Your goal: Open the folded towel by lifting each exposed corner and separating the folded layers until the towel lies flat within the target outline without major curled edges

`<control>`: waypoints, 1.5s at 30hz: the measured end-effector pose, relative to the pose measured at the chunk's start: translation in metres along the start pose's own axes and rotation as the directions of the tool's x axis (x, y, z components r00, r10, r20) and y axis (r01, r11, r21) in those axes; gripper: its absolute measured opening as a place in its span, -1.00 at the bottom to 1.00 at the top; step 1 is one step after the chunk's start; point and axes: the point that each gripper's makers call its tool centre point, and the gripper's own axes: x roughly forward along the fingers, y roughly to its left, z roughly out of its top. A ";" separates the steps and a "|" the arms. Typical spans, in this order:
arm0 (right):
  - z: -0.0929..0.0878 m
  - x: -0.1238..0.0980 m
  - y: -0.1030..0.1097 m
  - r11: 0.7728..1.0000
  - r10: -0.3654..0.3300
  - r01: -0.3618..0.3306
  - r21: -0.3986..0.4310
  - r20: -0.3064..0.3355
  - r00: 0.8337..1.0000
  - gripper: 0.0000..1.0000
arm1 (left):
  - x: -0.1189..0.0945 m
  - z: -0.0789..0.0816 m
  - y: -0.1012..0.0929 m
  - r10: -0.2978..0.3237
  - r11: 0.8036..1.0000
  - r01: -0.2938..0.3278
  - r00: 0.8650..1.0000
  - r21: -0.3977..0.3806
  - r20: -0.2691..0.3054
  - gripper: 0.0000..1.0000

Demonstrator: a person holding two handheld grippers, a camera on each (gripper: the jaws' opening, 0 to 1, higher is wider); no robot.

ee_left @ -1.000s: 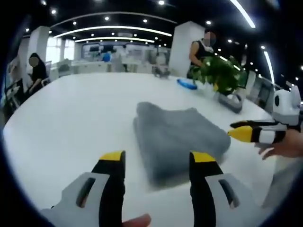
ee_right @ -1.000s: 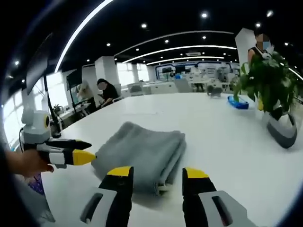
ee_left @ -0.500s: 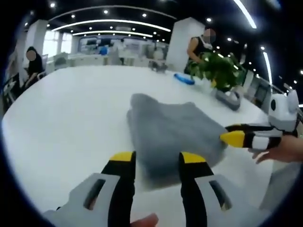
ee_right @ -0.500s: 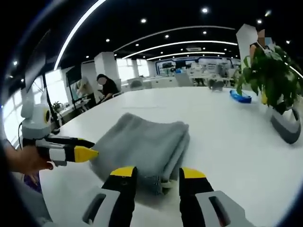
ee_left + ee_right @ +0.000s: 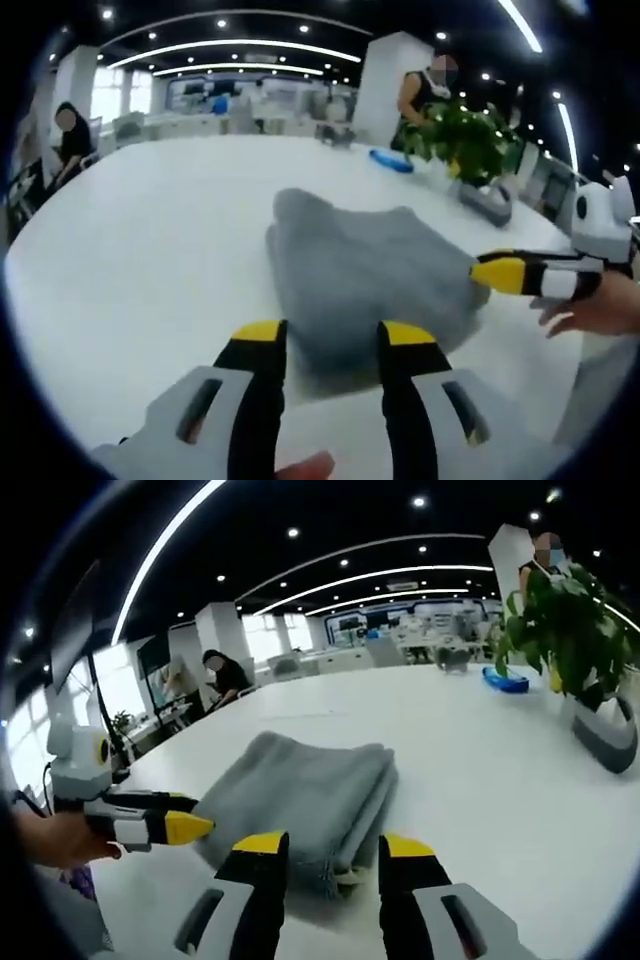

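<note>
On white tabletop (image 5: 150,260), left gripper view: folded grey towel (image 5: 365,275) lies just beyond left gripper (image 5: 332,335), fingers (image 5: 262,345) apart, holding nothing. Right gripper (image 5: 500,273) enters from right, yellow tip touching towel's edge. Potted plant (image 5: 465,150) behind.

Right gripper view: towel (image 5: 300,800) lies straight ahead, stacked folded edges facing right gripper (image 5: 332,845); fingers (image 5: 405,855) parted, empty, near edge between them. Left gripper (image 5: 165,825) at towel's left side.
</note>
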 end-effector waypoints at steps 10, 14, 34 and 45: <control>-0.006 0.006 0.003 0.999 0.002 -0.003 -0.037 -0.022 1.000 -0.33 | 0.002 0.001 0.003 -0.008 1.000 0.008 1.000 -0.005 0.011 -0.27; -0.008 0.008 0.001 1.000 -0.004 0.004 -0.030 -0.027 1.000 -0.35 | 0.003 0.000 0.001 -0.016 1.000 0.016 1.000 -0.009 0.007 -0.31; -0.023 0.025 0.004 0.981 0.003 -0.044 -0.188 -0.212 0.977 -0.67 | 0.010 -0.009 0.000 -0.051 0.995 0.048 0.998 -0.083 -0.026 -0.42; -0.020 0.034 -0.001 0.957 -0.009 -0.074 -0.281 -0.284 0.959 -0.68 | 0.007 -0.011 0.000 -0.044 0.994 0.043 0.999 -0.103 -0.004 -0.44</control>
